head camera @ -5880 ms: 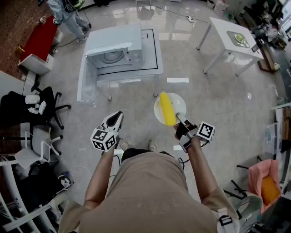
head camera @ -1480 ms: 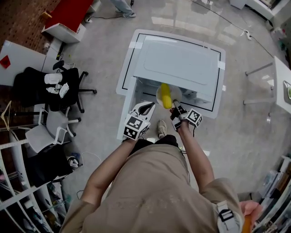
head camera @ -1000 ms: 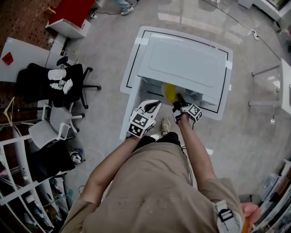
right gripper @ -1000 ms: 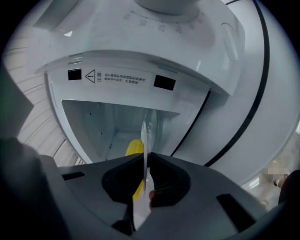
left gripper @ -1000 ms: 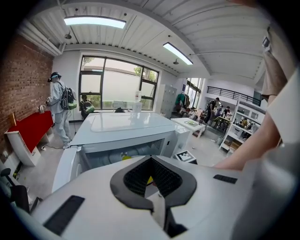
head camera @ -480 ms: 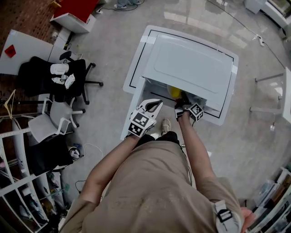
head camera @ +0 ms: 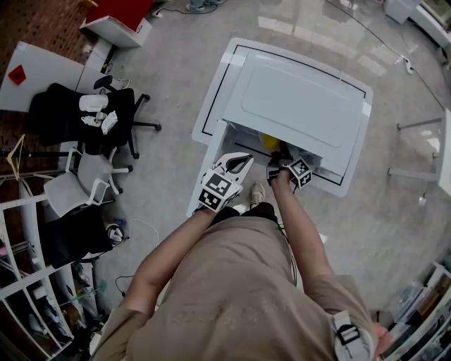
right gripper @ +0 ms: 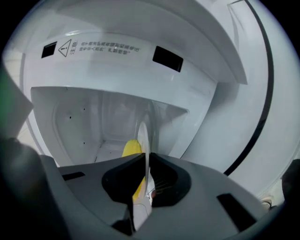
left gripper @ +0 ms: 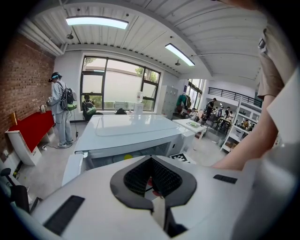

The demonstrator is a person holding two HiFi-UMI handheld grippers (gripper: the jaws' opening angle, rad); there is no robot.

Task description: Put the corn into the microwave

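The white microwave [head camera: 303, 92] stands low in front of me with its door [head camera: 208, 169] swung open to the left. My right gripper [head camera: 280, 156] is shut on the rim of a white plate [right gripper: 143, 140], seen edge-on, with its jaws at the mouth of the oven. The yellow corn [right gripper: 131, 150] lies on that plate, inside the cavity; from above only a bit of the corn [head camera: 268, 143] shows under the microwave's top. My left gripper [head camera: 236, 163] hangs shut and empty beside the door, a little left of the right one.
The microwave sits on a white board with a black line [head camera: 211, 106]. Black office chairs [head camera: 106, 120] and a red bench [head camera: 116, 17] stand to the left. A white table's legs [head camera: 423, 127] are at the right. A person [left gripper: 58, 110] stands by the window.
My right gripper has carried the plate and corn deeper into the microwave, so less of the corn shows from above. The left gripper has stayed where it was.
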